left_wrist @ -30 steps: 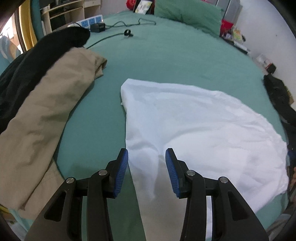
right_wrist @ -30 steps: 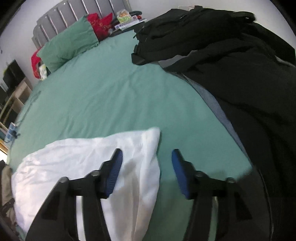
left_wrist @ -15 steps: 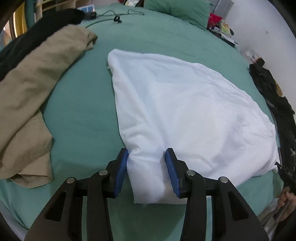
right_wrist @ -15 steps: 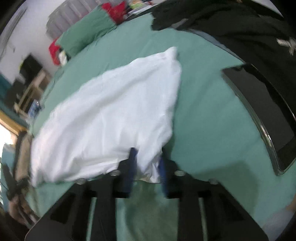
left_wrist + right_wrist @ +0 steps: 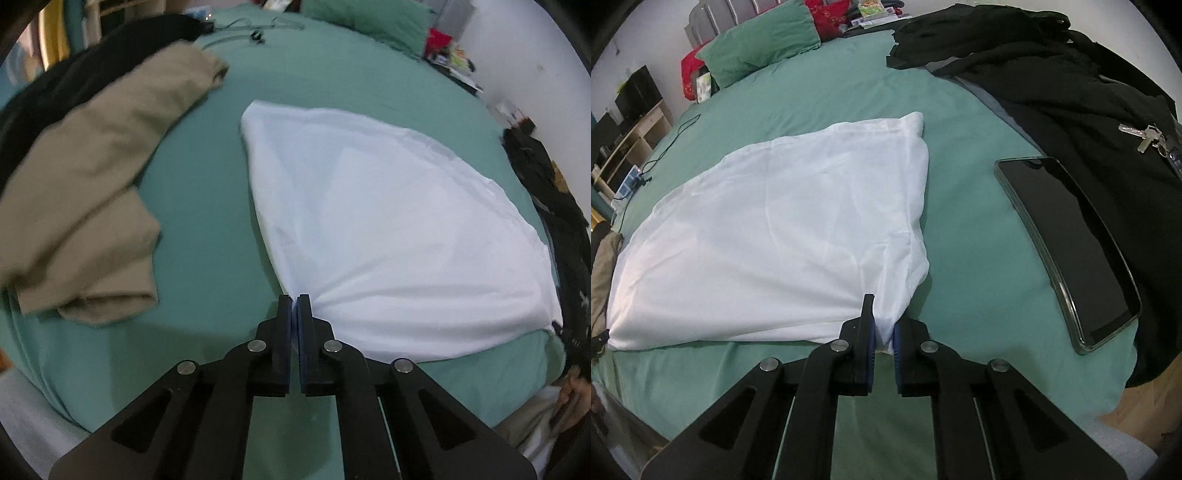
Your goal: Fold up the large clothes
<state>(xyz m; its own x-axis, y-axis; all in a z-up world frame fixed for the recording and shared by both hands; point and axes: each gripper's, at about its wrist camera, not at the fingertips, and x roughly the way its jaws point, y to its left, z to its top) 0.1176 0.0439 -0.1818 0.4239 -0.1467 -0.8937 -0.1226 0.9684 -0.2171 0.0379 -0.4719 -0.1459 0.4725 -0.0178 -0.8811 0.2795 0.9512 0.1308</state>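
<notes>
A white garment [image 5: 388,221] lies folded flat on the green bed sheet [image 5: 207,192]. In the left wrist view my left gripper [image 5: 294,301] is shut on the garment's near left corner, and the cloth fans out from the fingertips. In the right wrist view the same white garment [image 5: 775,229] spreads to the left. My right gripper [image 5: 884,323] is at its near right corner, its jaws closing with a pinch of white cloth pressed between the blue pads.
A beige garment [image 5: 85,177] and black clothes [image 5: 92,62] lie left of the white one. A dark tablet [image 5: 1067,240], keys [image 5: 1145,136] and a heap of black clothes [image 5: 1052,74] sit at the right. A green pillow [image 5: 761,37] lies at the bed's head.
Both grippers moved back to the garment's near edge and went from open to pinching its two near corners. The cloth now gathers at each set of fingertips.
</notes>
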